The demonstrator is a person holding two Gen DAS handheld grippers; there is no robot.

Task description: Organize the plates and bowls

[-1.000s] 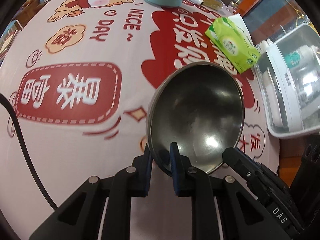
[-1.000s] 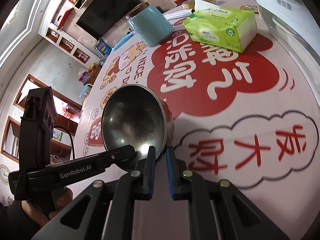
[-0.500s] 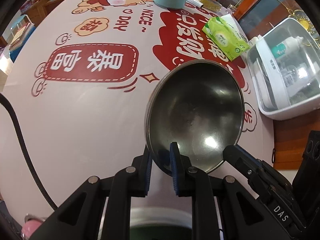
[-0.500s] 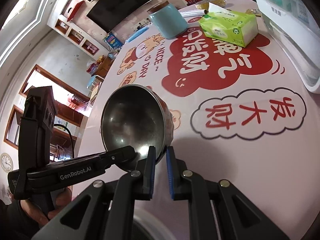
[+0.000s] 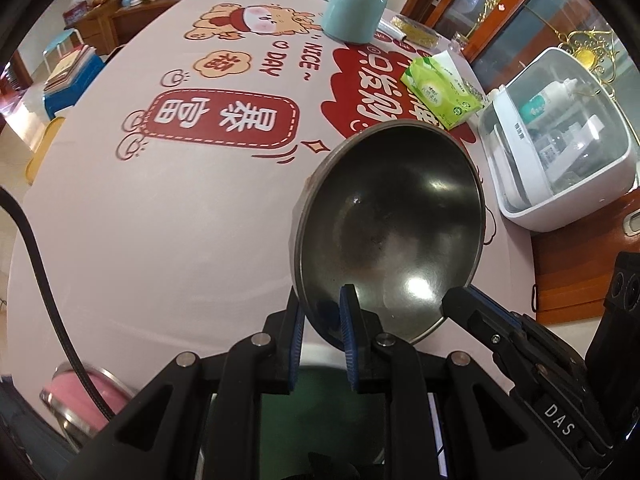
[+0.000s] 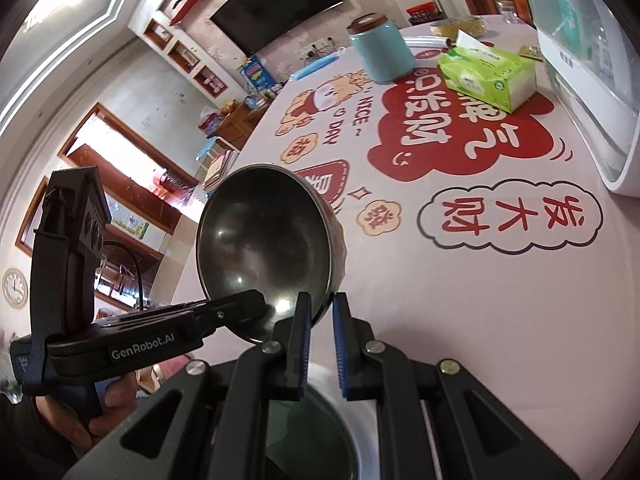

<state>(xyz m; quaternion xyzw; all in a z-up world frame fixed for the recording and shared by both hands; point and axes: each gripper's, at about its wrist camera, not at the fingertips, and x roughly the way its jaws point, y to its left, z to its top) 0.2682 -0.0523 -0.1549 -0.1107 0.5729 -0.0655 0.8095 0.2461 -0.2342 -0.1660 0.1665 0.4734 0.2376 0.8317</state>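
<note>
Since the earlier frames: both grippers have carried the steel bowl (image 5: pixel 390 232) up and back toward the near table edge; more tablecloth shows, and a green-lined bowl (image 5: pixel 320 384) has come into view beneath the fingers.

Left wrist view.
- Left gripper (image 5: pixel 322 322): closed on the steel bowl's near rim at 6 o'clock, one blue pad inside the wall, one outside.
- Right gripper (image 5: pixel 460 304): enters from 4 o'clock, tip on the same rim.
- Steel bowl: clear of the tablecloth (image 5: pixel 160 220), tilted, mouth toward the camera.
- Pink bowl (image 5: pixel 76 396): at 8 o'clock near the table edge, partly behind a black cable (image 5: pixel 44 292).
- Tissue pack (image 5: pixel 440 92), teal jar (image 5: pixel 354 10), white lidded box (image 5: pixel 560 140): well apart, from 12 to 2 o'clock.

Right wrist view.
- Right gripper (image 6: pixel 322 320): closed on the steel bowl (image 6: pixel 264 248) at its lower right rim; thin wall between the pads.
- Left gripper (image 6: pixel 248 304): reaches in from 8 o'clock, held by a hand (image 6: pixel 104 404), tip on the lower rim.
- Green-lined bowl (image 6: pixel 316 420): directly below the fingers at 6 o'clock, largely hidden.

Hazards, judged.
- Both holds sit on a thin, smooth metal edge, close together on one side; the bowl's weight hangs away from them, so it could pivot or slip out.
- Uneven motion of the two hands would twist the rim between the pads.
- If the steel bowl is to nest in the green-lined one, its tilt could make the far rim strike first and knock that bowl.
- Cable near the pink bowl could snag on a sideways move.
</note>
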